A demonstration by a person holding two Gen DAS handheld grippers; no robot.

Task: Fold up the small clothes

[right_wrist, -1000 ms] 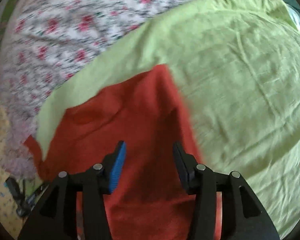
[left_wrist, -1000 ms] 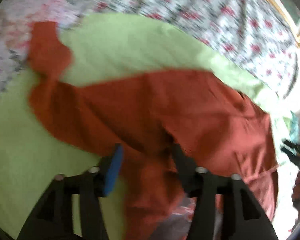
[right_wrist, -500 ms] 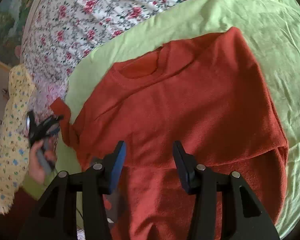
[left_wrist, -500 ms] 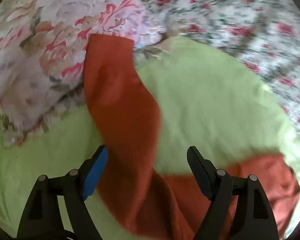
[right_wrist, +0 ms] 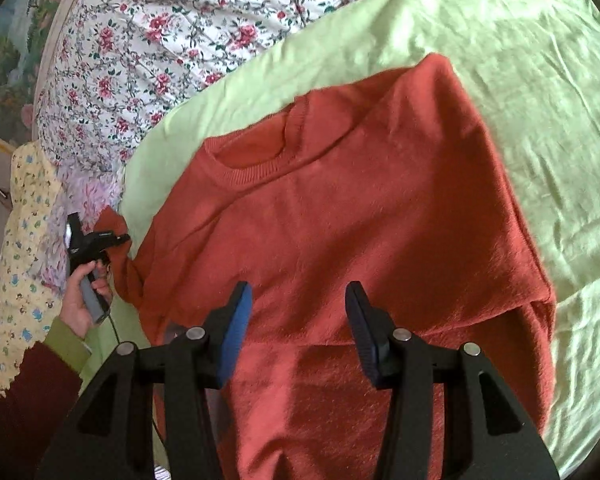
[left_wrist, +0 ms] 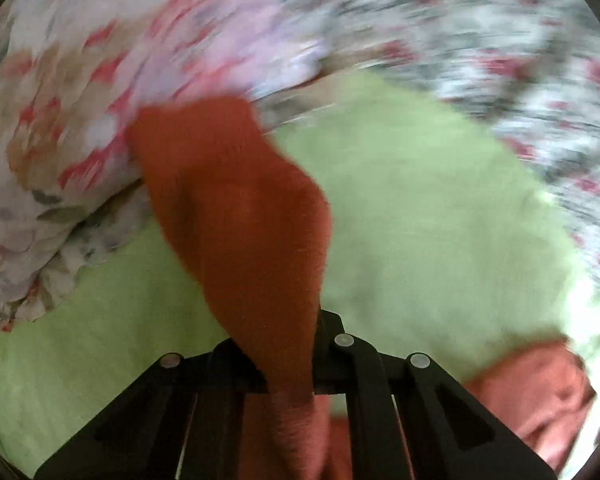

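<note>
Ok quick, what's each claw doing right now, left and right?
Left claw: closed on the orange sweater's sleeve.
Right claw: open, holding nothing, over the orange sweater.

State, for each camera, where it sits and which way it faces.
Left wrist: on the left gripper, angled down at the sweater sleeve pinched in its fingers, green sheet beyond.
Right wrist: on the right gripper, angled down over the sweater body; open jaws, nothing between. The person's left hand shows.
Shared: the orange sweater, the green sheet, the left gripper.
</note>
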